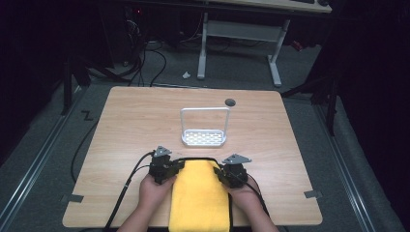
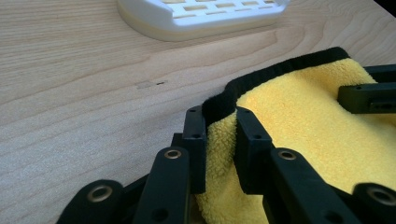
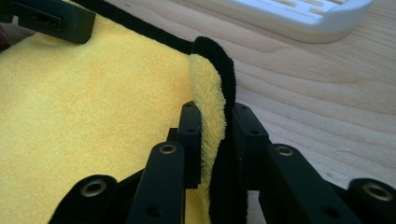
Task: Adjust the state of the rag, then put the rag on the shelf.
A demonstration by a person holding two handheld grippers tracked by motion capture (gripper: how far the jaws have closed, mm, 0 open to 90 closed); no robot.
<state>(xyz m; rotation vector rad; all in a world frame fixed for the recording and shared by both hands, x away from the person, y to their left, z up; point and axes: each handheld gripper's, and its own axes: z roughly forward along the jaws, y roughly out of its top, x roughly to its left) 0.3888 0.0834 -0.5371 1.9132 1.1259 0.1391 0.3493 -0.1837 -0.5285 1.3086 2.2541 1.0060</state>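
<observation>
Yellow towel (image 1: 199, 195) lies at the table's (image 1: 121, 125) near edge, its far corners pinched by left gripper (image 2: 219, 123) and right gripper (image 3: 217, 121), seemingly for lifting toward the white rack (image 1: 204, 137) beyond.

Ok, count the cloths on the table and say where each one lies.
1. The yellow cloth lies on the near middle of the table, its far corners pinched by the left gripper and the right gripper. Nothing else could hide another.
</observation>
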